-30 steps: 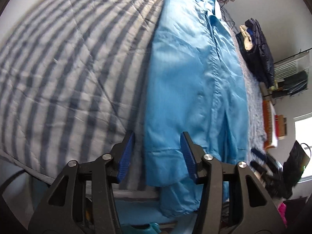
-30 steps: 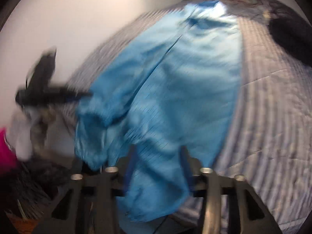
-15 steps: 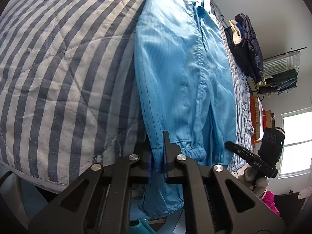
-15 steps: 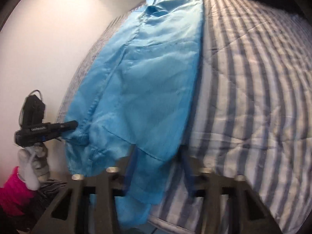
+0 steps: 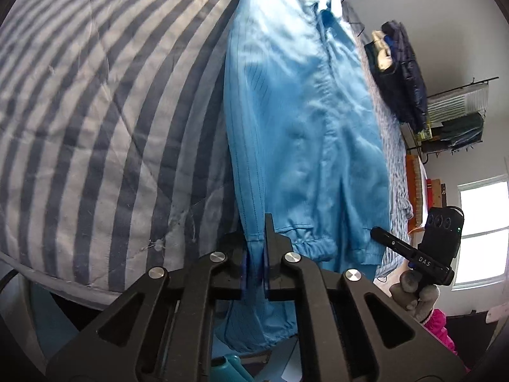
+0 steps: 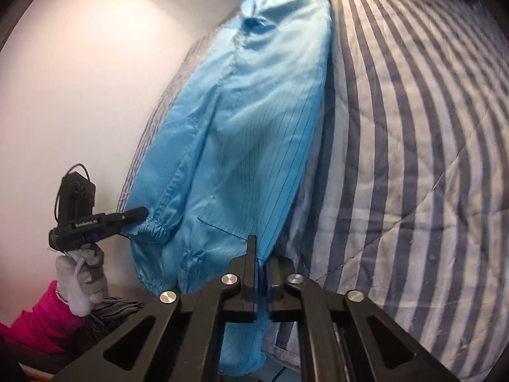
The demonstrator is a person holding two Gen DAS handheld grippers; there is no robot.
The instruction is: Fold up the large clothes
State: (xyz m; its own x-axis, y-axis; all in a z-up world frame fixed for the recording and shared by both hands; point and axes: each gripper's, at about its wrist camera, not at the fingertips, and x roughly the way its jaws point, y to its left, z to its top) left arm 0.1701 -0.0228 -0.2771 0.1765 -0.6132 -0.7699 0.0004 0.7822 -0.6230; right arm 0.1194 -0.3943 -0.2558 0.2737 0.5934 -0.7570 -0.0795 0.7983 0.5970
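**Both lower corners pinched, ready for the first fold**

The blue garment point(image 5: 305, 121) lies stretched out on the striped quilt point(image 5: 95, 111) of the bed, its lower end draped over the near edge. The left gripper point(image 5: 254, 265) is clenched on the fabric at one lower corner, just beside an elastic cuff. The right gripper point(image 6: 261, 281) has just been closing and now pinches the opposite lower edge (cloth shows plainly between its pads). From the right wrist view, the other tool point(image 6: 95, 222), held in a gloved hand point(image 6: 81, 273), sits at the far cuff.

This looks like the grasping step completed. The next move, I'd judge, calls for lifting both corners together and carrying them up towards the collar, keeping the hem taut and level so the slippery cloth doesn't bunch.

The garment's long axis runs straight away from the grippers, collar pointing to the far end of the bed, hem towards the person.
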